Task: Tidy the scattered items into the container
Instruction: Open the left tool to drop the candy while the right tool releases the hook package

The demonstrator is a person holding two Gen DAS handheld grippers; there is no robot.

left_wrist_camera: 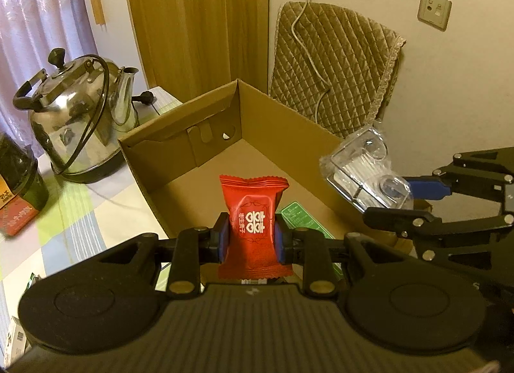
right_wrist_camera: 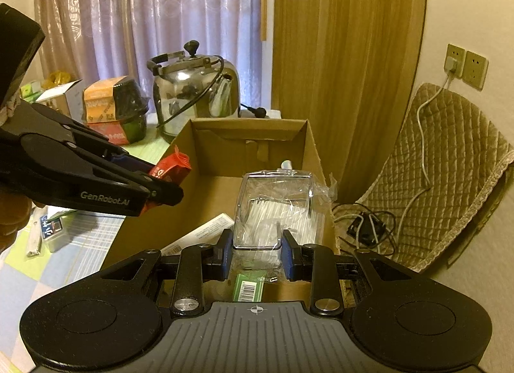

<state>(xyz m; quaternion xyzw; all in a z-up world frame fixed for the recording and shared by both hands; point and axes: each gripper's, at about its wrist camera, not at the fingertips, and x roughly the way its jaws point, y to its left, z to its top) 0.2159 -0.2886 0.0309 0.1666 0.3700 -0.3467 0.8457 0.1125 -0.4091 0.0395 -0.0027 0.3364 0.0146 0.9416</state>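
Note:
An open cardboard box (left_wrist_camera: 289, 135) (right_wrist_camera: 205, 193) sits on the table ahead of both grippers. My left gripper (left_wrist_camera: 251, 238) is shut on a red snack packet (left_wrist_camera: 253, 209), held upright over the box's near edge; from the right wrist the same gripper (right_wrist_camera: 160, 186) and packet (right_wrist_camera: 172, 165) show at the left. My right gripper (right_wrist_camera: 257, 259) is shut on a clear plastic case (right_wrist_camera: 276, 206) wrapped in film, held above the box's right side; in the left wrist view that case (left_wrist_camera: 363, 170) hangs over the right wall. A green packet (left_wrist_camera: 300, 217) (right_wrist_camera: 249, 288) and a white box (right_wrist_camera: 199, 233) lie inside.
A steel kettle (left_wrist_camera: 77, 119) (right_wrist_camera: 192, 93) stands left of and behind the box. Dark snack tubs (right_wrist_camera: 115, 109) and small boxes (right_wrist_camera: 53, 228) lie on the checked tablecloth (left_wrist_camera: 80, 212) at the left. A quilted cushion (left_wrist_camera: 334, 64) with a charger cable leans on the wall at the right.

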